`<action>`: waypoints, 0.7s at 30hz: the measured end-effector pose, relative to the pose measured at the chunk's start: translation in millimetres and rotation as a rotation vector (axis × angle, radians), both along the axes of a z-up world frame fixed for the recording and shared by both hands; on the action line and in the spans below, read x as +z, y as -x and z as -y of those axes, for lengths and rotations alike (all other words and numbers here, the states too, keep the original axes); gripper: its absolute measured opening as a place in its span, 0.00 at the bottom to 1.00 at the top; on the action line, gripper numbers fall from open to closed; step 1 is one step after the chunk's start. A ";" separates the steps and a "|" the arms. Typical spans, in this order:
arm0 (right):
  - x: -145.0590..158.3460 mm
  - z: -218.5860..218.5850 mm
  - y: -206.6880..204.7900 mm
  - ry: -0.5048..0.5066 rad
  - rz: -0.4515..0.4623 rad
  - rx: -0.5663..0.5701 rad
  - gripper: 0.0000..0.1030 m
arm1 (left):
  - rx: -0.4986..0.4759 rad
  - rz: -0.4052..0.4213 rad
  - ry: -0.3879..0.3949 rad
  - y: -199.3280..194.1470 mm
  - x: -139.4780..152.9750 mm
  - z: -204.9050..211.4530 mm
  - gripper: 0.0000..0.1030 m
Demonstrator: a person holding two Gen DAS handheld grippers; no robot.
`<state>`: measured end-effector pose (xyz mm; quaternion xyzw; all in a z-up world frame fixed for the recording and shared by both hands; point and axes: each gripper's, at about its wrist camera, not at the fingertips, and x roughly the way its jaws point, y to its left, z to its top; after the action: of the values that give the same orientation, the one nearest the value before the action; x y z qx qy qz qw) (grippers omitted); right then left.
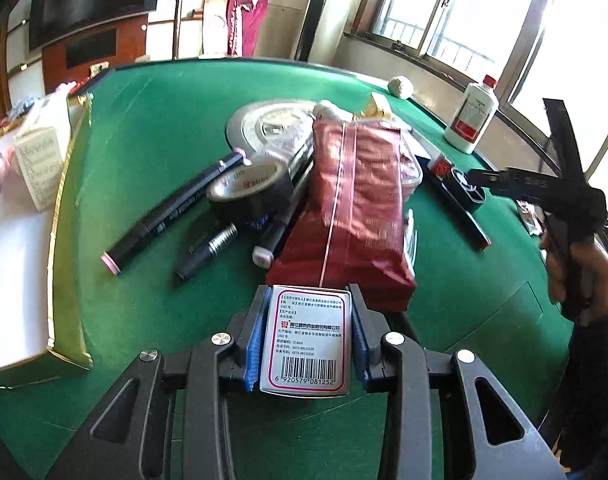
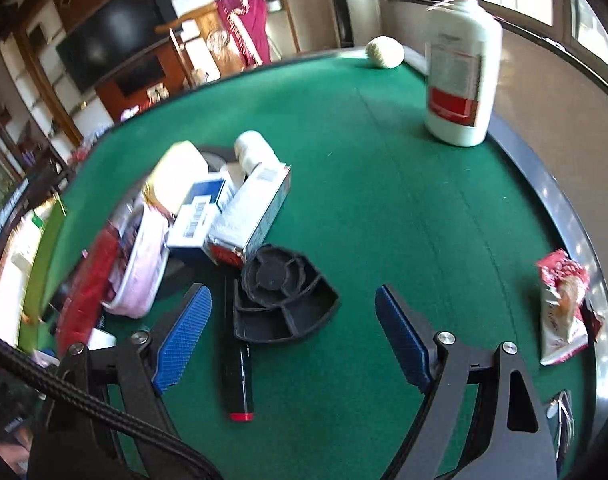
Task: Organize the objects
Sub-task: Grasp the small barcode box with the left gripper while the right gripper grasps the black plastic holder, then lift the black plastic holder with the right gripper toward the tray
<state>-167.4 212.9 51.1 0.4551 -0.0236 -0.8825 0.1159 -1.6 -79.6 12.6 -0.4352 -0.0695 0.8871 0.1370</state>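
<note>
My left gripper (image 1: 308, 296) is shut on a small white medicine box (image 1: 306, 344) with a barcode; its blue pads (image 1: 254, 344) press both long sides just above the green table (image 1: 152, 120). Right behind the box lies a red foil packet (image 1: 356, 208), with a tape roll (image 1: 248, 192), a black marker with pink ends (image 1: 172, 208) and a pen (image 1: 206, 248) to its left. My right gripper (image 2: 292, 294) stands open over a black divided tray (image 2: 284, 304). A black marker with a red cap (image 2: 238, 376) lies between its fingers (image 2: 184, 332).
A gold-edged open box (image 1: 68, 240) with a white inside sits at the left. A white bottle with a red cap (image 2: 460, 72) stands far right near the table rim. There are also stacked cartons (image 2: 240, 212), a pink tub (image 2: 140, 272), a snack packet (image 2: 564, 308) and a pale ball (image 2: 384, 52).
</note>
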 end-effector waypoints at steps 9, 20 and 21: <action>-24.9 -6.7 17.1 -0.024 0.040 -0.008 0.77 | -0.018 0.010 -0.036 -1.2 -3.2 4.8 0.31; -12.0 -23.4 -0.6 0.053 0.015 -0.049 0.62 | -0.011 0.000 -0.064 -1.9 -2.0 10.3 0.31; -8.7 -24.1 -2.9 0.066 0.006 -0.048 0.62 | -0.014 -0.007 -0.066 -2.6 -0.9 10.0 0.31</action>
<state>-164.5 237.0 42.3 0.4529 -0.0638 -0.8825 0.1097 1.1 -89.6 11.7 -0.4279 -0.0951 0.8849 0.1578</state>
